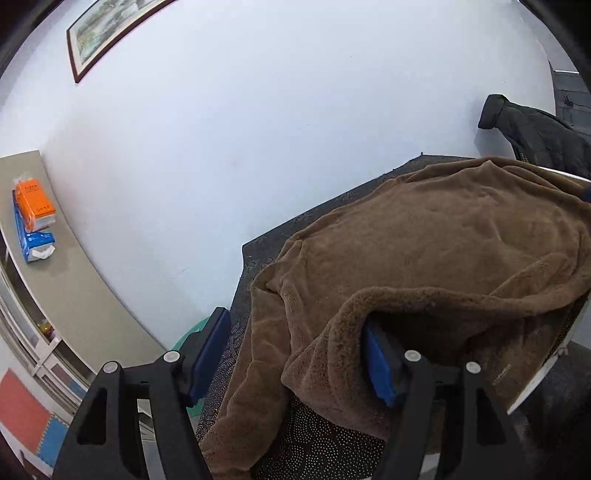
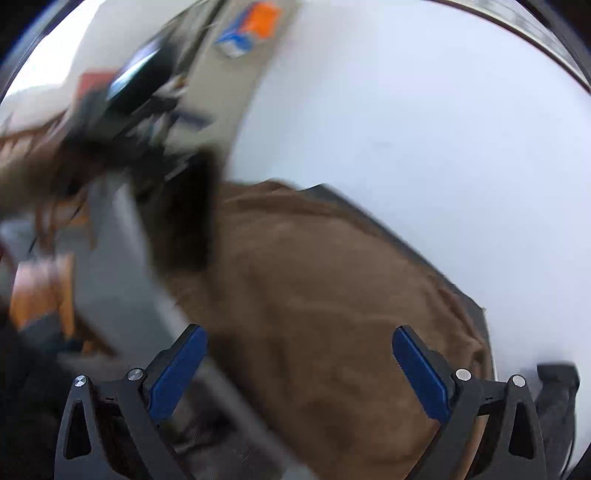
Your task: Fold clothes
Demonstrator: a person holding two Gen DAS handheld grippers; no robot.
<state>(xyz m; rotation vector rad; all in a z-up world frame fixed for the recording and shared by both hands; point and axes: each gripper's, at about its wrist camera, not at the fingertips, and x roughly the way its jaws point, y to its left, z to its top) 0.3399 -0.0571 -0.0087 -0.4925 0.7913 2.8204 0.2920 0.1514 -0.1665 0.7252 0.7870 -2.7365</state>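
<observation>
- A brown fleece garment (image 1: 436, 251) lies spread over a dark dotted cloth (image 1: 266, 251) that covers the bench, which stands against a white wall (image 1: 295, 110).
- The left claw (image 1: 295, 358) stands wide open: its left blue pad (image 1: 208, 356) hangs off the garment's left side, over the dark cloth's edge, while its right blue pad (image 1: 380, 365) sits tucked under a rolled-up fold of the garment's near hem.
- Nothing is pinched between the left claw's pads; the fold merely drapes over the right one.
- The garment's near left part hangs down over the front of the dotted cloth.
- Beyond the garment's far right corner a dark quilted jacket (image 1: 535, 133) leans by the wall.
- Far to the garment's left, a beige ledge (image 1: 74, 280) along the wall carries an orange tissue pack (image 1: 35, 203) stacked on a blue one (image 1: 35, 240).
- A framed picture (image 1: 110, 33) hangs on the wall above.
- The right wrist view is badly motion-blurred; the garment (image 2: 332, 314) fills its lower middle.
- The right claw (image 2: 299, 373) is spread wide above the garment, blue pads (image 2: 177, 373) well apart, holding nothing.
</observation>
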